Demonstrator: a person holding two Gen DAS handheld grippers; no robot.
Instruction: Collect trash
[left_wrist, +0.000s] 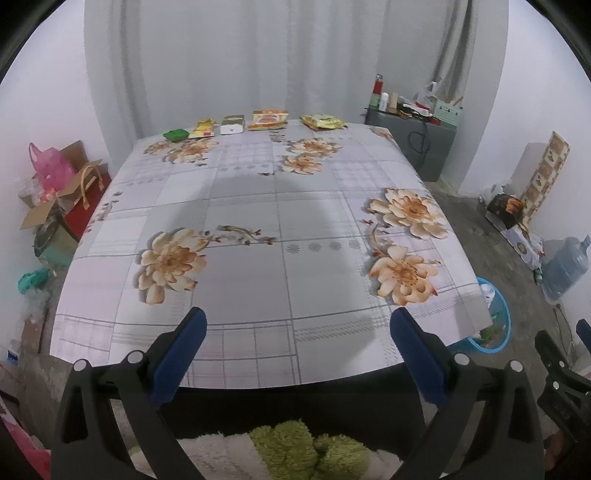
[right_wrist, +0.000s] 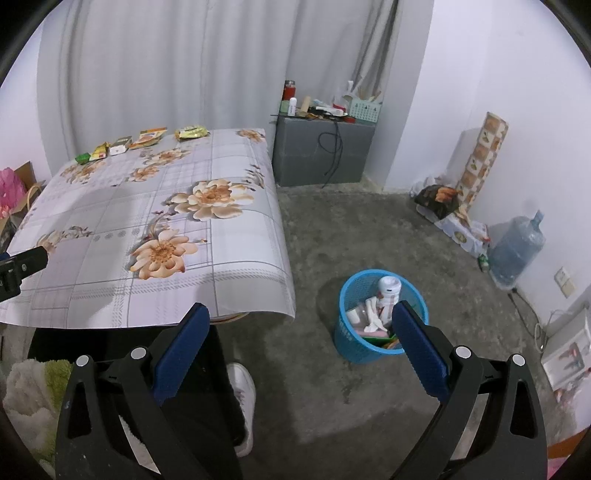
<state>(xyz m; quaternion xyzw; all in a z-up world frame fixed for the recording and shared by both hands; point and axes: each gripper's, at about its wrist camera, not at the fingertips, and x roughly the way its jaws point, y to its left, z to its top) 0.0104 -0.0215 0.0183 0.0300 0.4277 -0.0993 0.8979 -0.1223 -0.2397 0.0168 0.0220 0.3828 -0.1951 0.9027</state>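
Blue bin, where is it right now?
The blue bin stands on the floor off the table's near right corner, straight ahead in the right wrist view; the left wrist view catches it low right, partly behind the tablecloth.

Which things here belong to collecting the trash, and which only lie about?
For the job:
- green packet
- yellow packet
- white box
- orange packet
- yellow-green packet
- blue basket

Lying about:
- water jug
- grey cabinet
- cardboard box

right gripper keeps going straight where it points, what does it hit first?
Likely the concrete floor, just beside the blue trash basket. The right gripper is open and empty; nothing stands nearer in that line, though depth is unclear.
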